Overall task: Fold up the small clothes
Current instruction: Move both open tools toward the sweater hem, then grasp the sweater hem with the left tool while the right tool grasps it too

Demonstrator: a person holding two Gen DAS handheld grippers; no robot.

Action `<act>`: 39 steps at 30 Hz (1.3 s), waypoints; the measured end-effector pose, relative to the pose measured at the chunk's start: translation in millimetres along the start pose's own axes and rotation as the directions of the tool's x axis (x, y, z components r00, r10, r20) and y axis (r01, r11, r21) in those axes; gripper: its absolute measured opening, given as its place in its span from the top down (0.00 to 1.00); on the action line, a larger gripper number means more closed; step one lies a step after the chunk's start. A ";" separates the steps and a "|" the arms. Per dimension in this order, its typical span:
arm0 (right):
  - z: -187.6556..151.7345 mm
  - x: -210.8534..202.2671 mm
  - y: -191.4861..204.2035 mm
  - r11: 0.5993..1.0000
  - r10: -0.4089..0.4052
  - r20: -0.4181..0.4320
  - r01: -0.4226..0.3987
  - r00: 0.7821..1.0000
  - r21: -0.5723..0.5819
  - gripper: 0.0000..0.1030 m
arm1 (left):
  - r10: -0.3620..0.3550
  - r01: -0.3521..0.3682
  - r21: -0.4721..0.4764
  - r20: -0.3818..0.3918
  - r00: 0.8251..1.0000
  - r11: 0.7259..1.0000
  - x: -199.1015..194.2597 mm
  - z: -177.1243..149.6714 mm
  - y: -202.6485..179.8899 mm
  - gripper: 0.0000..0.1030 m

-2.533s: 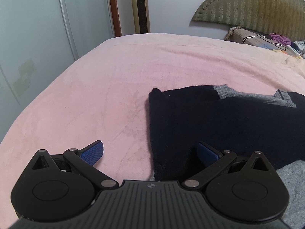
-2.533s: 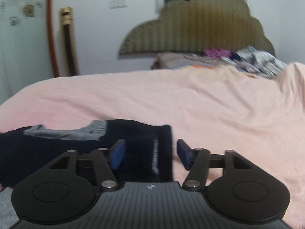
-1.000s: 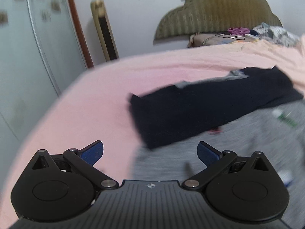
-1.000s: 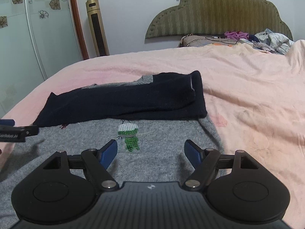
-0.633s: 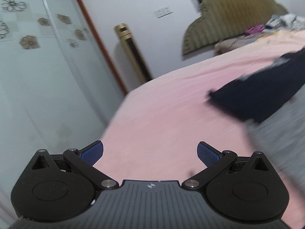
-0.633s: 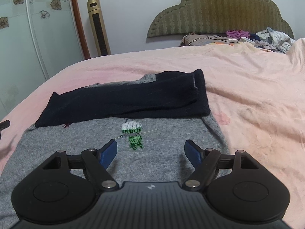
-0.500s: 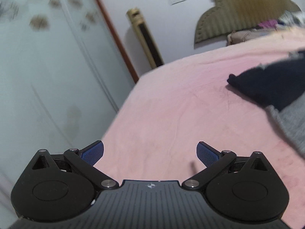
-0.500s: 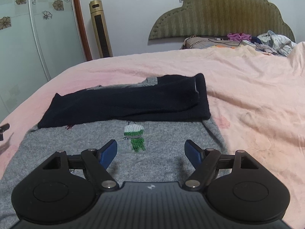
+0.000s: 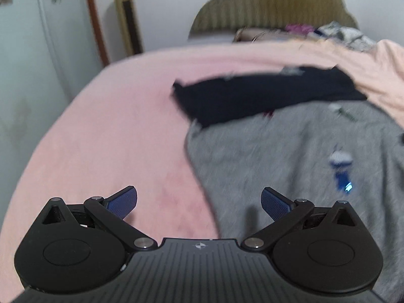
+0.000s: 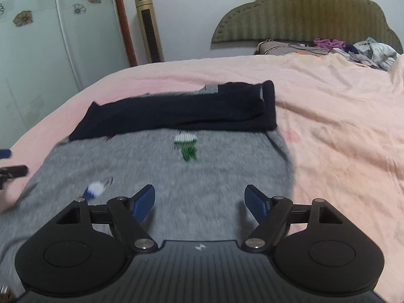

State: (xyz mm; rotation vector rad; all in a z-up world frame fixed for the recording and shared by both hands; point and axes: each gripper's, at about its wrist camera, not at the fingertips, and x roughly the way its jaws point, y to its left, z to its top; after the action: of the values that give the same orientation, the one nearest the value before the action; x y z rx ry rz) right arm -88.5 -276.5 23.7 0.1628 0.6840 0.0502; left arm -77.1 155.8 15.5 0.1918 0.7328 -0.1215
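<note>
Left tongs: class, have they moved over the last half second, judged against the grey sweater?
Yes. The left tongs swung right, over the grey sweater edge.

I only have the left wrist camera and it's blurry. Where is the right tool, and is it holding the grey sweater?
Observer: The right tool is open over the near part of the grey sweater, with nothing between its pads.
Operator: What's the small speck near the navy fabric?
Observer: A green and white embroidered figure on the sweater, just below the navy fabric lying across its top.
Operator: How does the sweater's right side lie?
Observer: Its right edge curves down the pink blanket and is not folded in yet, as far as I can see.
</note>
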 end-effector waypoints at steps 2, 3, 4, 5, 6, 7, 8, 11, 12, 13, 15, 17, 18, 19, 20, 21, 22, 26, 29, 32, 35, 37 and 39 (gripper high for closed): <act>-6.1 -9.8 -11.5 1.000 0.003 -0.007 -0.003 1.000 0.012 0.24 | -0.041 0.039 -0.048 -0.039 0.998 0.998 5.0 -4.9 4.9 0.00; -9.1 -13.2 -18.7 1.000 0.009 -0.013 -0.008 1.000 0.030 0.24 | -0.081 0.076 -0.081 -0.066 0.995 0.994 9.1 -6.3 8.8 0.01; -11.9 -15.4 -27.2 0.998 0.020 -0.023 -0.018 1.000 0.055 0.24 | -0.131 0.120 -0.123 -0.091 0.987 0.985 9.9 -11.8 12.5 0.01; -14.8 -16.8 -35.7 0.996 0.025 -0.032 -0.022 0.999 0.085 0.24 | -0.181 0.162 -0.163 -0.106 0.978 0.973 14.4 -12.5 14.3 0.02; -17.6 -17.8 -43.0 0.994 0.023 -0.040 -0.019 0.999 0.110 0.24 | -0.196 0.176 -0.178 -0.103 0.975 0.968 15.4 -12.8 12.0 0.01; -20.6 -18.9 -49.3 0.991 0.017 -0.046 -0.010 0.999 0.133 0.24 | -0.198 0.179 -0.178 -0.097 0.975 0.968 15.2 -12.2 10.6 0.01; -23.8 -20.1 -54.5 0.989 0.015 -0.051 -0.007 0.999 0.149 0.24 | -0.217 0.198 -0.175 -0.096 0.971 0.964 16.7 -10.4 8.5 0.02; -31.7 -23.8 -62.6 0.983 0.048 -0.063 -0.036 0.997 0.178 0.31 | -0.269 0.252 -0.181 -0.078 0.960 0.951 16.8 -8.6 -0.6 0.07; -34.0 -25.5 -62.9 0.983 0.060 -0.063 -0.048 0.996 0.177 0.34 | -0.278 0.263 -0.170 -0.069 0.958 0.950 16.4 -8.1 -4.3 0.14; -35.6 -26.9 -62.6 0.982 0.076 -0.065 -0.064 0.995 0.179 0.45 | -0.283 0.270 -0.162 -0.062 0.957 0.949 16.1 -8.0 -7.9 0.25; -38.3 -27.8 -64.6 0.968 0.137 -0.065 -0.119 0.988 0.221 0.67 | -0.251 0.241 -0.153 -0.049 0.967 0.958 15.2 -9.1 -13.1 0.52; -40.1 -26.8 -65.1 0.959 0.163 -0.061 -0.144 0.985 0.244 0.78 | -0.227 0.215 -0.176 -0.050 0.973 0.960 12.5 -9.0 -8.6 0.86; -40.8 -26.3 -66.7 0.954 0.172 -0.058 -0.152 0.983 0.257 0.87 | -0.243 0.226 -0.209 -0.060 0.968 0.951 11.0 -8.6 -3.1 0.98; -41.8 -25.7 -70.8 0.943 0.193 -0.050 -0.171 0.980 0.286 0.91 | -0.261 0.238 -0.238 -0.066 0.963 0.942 10.4 -7.4 1.0 0.98; -42.4 -26.1 -73.9 0.929 0.219 -0.037 -0.196 0.975 0.314 0.92 | -0.271 0.247 -0.246 -0.065 0.961 0.937 6.1 -6.4 3.7 0.98; -41.7 -27.9 -75.1 0.918 0.242 -0.021 -0.222 0.970 0.328 0.93 | -0.279 0.257 -0.240 -0.060 0.958 0.936 0.9 -4.7 4.2 0.98; -40.1 -31.2 -74.8 0.909 0.267 -0.004 -0.250 0.964 0.333 0.93 | -0.290 0.272 -0.230 -0.049 0.956 0.935 -6.5 -1.0 2.9 0.98; -23.0 -46.8 -74.1 0.842 0.381 0.097 -0.389 0.919 0.375 0.94 | -0.352 0.349 -0.224 0.028 0.936 0.910 -29.8 24.4 2.0 0.98; 0.1 -47.7 -75.1 0.822 0.403 0.153 -0.431 0.902 0.372 0.94 | -0.341 0.346 -0.213 0.060 0.938 0.914 -28.2 50.5 0.3 0.98; 24.1 -33.4 -75.7 0.850 0.359 0.171 -0.397 0.918 0.347 0.94 | -0.287 0.297 -0.234 0.075 0.955 0.926 -7.8 75.6 1.6 0.98; 44.5 -10.3 -77.2 0.908 0.236 0.157 -0.275 0.959 0.316 0.96 | -0.185 0.197 -0.238 0.071 0.980 0.951 19.9 92.3 1.6 0.98; 52.1 6.2 -73.0 0.956 0.097 0.130 -0.129 0.987 0.262 0.96 | -0.150 0.155 -0.229 0.038 0.988 0.961 38.0 96.3 -0.6 0.97; 54.6 20.8 -70.2 0.976 0.032 0.092 -0.051 0.995 0.213 0.96 | -0.122 0.122 -0.219 0.014 0.992 0.968 51.8 94.6 -2.9 0.96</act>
State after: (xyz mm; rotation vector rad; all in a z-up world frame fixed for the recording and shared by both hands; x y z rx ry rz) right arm -38.3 -351.0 40.7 0.3855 0.5973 0.0088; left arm 22.3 130.3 48.9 -0.0645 0.7517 -0.1567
